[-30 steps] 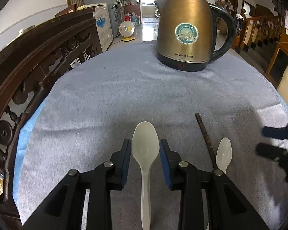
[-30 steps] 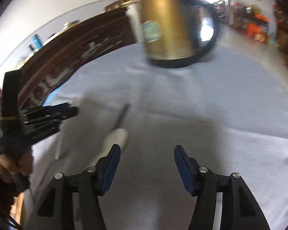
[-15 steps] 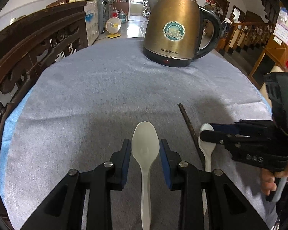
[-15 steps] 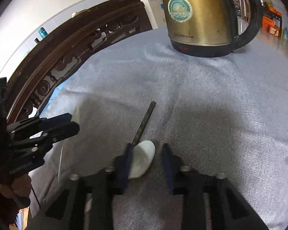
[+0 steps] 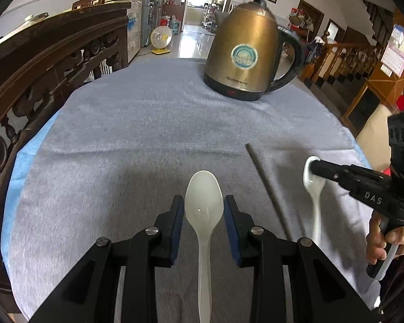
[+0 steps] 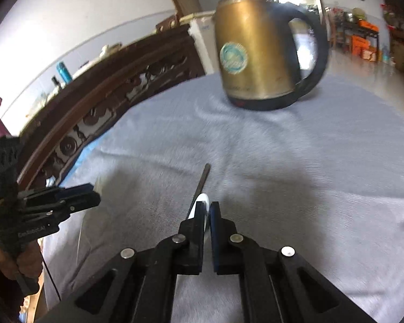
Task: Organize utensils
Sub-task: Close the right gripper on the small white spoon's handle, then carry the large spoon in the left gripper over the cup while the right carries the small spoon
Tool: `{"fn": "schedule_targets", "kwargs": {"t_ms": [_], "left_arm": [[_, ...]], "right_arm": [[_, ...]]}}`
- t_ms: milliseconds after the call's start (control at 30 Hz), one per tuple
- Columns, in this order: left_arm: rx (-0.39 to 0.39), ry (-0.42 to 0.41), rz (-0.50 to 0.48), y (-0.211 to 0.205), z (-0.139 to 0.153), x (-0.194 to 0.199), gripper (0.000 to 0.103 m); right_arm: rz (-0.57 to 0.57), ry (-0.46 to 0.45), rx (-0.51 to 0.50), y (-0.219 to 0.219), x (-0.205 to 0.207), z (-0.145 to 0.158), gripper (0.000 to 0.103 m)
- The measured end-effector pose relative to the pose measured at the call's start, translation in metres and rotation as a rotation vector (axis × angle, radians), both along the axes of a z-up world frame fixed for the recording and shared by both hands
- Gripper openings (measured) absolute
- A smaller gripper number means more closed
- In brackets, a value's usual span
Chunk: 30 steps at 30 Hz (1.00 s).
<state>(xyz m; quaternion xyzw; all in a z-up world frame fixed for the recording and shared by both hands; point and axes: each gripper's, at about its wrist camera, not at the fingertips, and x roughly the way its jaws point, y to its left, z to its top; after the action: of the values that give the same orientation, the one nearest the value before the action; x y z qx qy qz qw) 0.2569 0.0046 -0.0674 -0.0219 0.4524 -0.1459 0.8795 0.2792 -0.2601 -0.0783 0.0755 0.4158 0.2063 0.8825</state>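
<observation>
Covering the table (image 5: 137,123), we see a grey cloth with a blue layer showing at its left edge. A carved dark wooden rail (image 5: 48,62) runs along the table's left side.

At the far end of the cloth stands a bronze-coloured electric kettle (image 5: 245,53), upright on its black base, handle to the right.

Next in size come the two tools. We see the left gripper (image 5: 204,228) low in its own view, its blue-padded fingers (image 5: 176,228) set a little apart, one on each side of the large white spoon (image 5: 204,215). Whether the pads press the spoon's bowl or only flank it, we cannot tell. The spoon's bowl points toward the kettle and its handle runs back between the fingers toward the camera.

We see the right gripper (image 6: 207,210) with its fingers drawn together; they have just been closing, and they now pinch the rim of the small white spoon (image 5: 313,188). In the left wrist view the fingertips sit on that spoon's bowl, and the spoon's handle trails toward the near edge. Whether the spoon is clear of the cloth we cannot tell. A hand (image 5: 382,242) grips the right tool's handle at the right border.

Between the two spoons lies a thin dark rod (image 5: 266,185), flat on the cloth, just beside the small spoon and apart from the large one.
</observation>
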Motion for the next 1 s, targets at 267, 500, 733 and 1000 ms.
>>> {"fn": "schedule_targets", "kwargs": {"t_ms": [267,500,733,1000], "left_arm": [[-0.037,-0.038,0.019,0.016,0.019,-0.055,0.032],[-0.070,-0.080,0.032,0.030,0.038,-0.120,0.032],[-0.129,-0.105,0.018,0.034,0.054,-0.181,0.032],[-0.218,-0.289,0.005,0.017,0.093,-0.231,0.032]], "right_arm": [[-0.132,-0.126,0.015,-0.043,-0.068,0.050,0.004],[-0.240,-0.229,0.055,-0.061,-0.138,0.084,0.004],[-0.300,-0.311,0.116,-0.062,-0.187,0.102,0.004],[-0.332,-0.381,0.162,-0.048,-0.210,0.110,0.004]]}}
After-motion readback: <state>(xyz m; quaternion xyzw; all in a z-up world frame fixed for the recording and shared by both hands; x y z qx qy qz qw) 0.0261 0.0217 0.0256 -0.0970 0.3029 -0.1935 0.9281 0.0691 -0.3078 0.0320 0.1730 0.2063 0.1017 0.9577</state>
